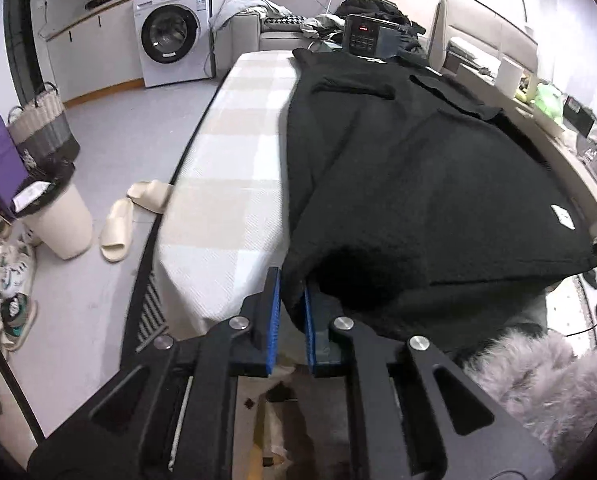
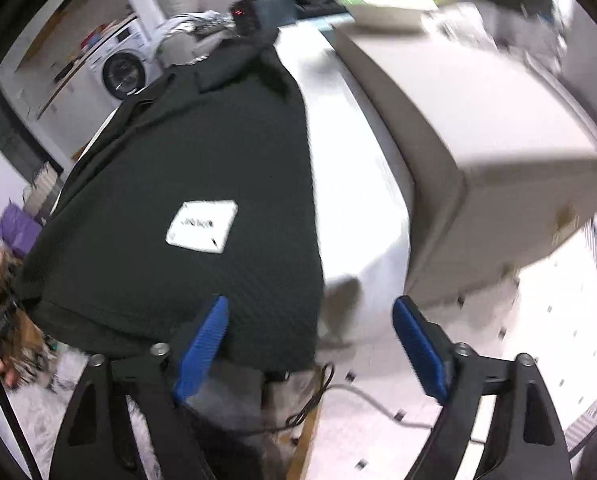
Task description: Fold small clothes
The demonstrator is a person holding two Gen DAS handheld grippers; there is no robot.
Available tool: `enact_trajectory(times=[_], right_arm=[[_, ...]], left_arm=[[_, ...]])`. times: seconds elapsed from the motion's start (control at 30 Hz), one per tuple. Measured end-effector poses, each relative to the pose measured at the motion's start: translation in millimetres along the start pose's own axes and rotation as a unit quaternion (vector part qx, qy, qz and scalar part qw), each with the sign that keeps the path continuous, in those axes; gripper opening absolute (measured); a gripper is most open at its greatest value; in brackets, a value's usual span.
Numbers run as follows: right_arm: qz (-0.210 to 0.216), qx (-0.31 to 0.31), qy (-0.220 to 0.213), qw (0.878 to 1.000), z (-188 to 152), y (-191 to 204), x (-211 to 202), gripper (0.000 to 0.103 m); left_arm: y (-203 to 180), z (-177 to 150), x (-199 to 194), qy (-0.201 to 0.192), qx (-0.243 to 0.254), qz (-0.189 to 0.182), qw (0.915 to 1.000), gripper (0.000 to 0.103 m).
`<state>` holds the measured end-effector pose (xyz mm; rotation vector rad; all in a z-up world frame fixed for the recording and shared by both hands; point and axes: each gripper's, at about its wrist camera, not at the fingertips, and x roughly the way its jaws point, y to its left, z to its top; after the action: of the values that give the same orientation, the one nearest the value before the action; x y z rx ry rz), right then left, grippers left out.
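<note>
The black shirt [image 1: 418, 184] lies flat on the table [image 1: 226, 168]. The left gripper [image 1: 292, 304] pinches its near left corner; the right gripper [image 2: 310, 328] is spread near the right corner, which I think it must grasp next.

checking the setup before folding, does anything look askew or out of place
The black shirt lies skewed on the table, its near hem hanging off the edge. On the floor, two cream slippers lie scattered.

A home: washing machine [image 1: 173, 32], sofa [image 1: 254, 24], slippers [image 1: 118, 228].
</note>
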<state>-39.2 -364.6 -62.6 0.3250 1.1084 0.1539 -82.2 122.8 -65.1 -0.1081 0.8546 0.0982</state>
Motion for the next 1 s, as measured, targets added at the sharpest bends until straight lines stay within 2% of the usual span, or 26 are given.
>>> enact_trajectory(times=[0.1, 0.17, 0.2, 0.23, 0.27, 0.3, 0.33, 0.43, 0.57, 0.73, 0.8, 0.9, 0.97, 1.0], right_arm=[[0.064, 0.038, -0.008, 0.997, -3, -11, 8, 0.076], [0.092, 0.051, -0.005, 0.994, -1, -11, 15, 0.065], [0.094, 0.048, -0.003, 0.994, -1, -9, 16, 0.047], [0.087, 0.038, -0.005, 0.996, 1, -5, 16, 0.023], [0.085, 0.029, -0.009, 0.996, 0, -3, 14, 0.012], [0.085, 0.019, -0.017, 0.996, 0, 0, 9, 0.007], [0.077, 0.010, -0.035, 0.996, 1, 2, 2, 0.006], [0.049, 0.023, -0.074, 0.996, 6, -7, -21, 0.006], [0.011, 0.042, -0.051, 0.998, 9, -19, -8, 0.006], [0.001, 0.058, -0.049, 0.997, 8, -24, 2, 0.006], [0.015, 0.066, -0.054, 0.996, 8, -28, -1, 0.006], [0.052, 0.072, -0.052, 0.995, 7, -35, -4, 0.015], [0.075, 0.073, -0.052, 0.993, 5, -38, -4, 0.028], [0.081, 0.072, -0.055, 0.993, 4, -37, -5, 0.042]], left_arm=[[-4, -1, 1, 0.001, 0.004, -0.004, 1.0000, 0.008], [-5, -1, 2, 0.002, 0.006, 0.001, 1.0000, 0.009], [-5, -2, 1, 0.003, 0.005, 0.002, 1.0000, 0.009], [-4, -2, 1, 0.003, 0.002, 0.002, 1.0000, 0.012], [-2, -2, 1, 0.003, -0.001, 0.003, 1.0000, 0.015], [-3, -2, 2, 0.004, -0.002, 0.007, 1.0000, 0.024], [-3, -2, 3, 0.004, -0.001, 0.014, 0.9999, 0.031], [-4, -4, 4, 0.005, 0.002, 0.020, 0.9998, 0.038], [-6, -7, 11, 0.015, 0.012, 0.021, 0.9996, 0.038], [-4, -7, 11, 0.014, 0.018, 0.013, 0.9996, 0.038], [-5, -7, 7, 0.005, 0.018, -0.001, 0.9998, 0.033], [-7, -6, 2, -0.007, 0.014, -0.018, 0.9997, 0.021], [-7, -6, 2, -0.011, 0.008, -0.034, 0.9993, 0.009], [-9, -6, 2, -0.016, 0.006, -0.041, 0.9990, 0.007]])
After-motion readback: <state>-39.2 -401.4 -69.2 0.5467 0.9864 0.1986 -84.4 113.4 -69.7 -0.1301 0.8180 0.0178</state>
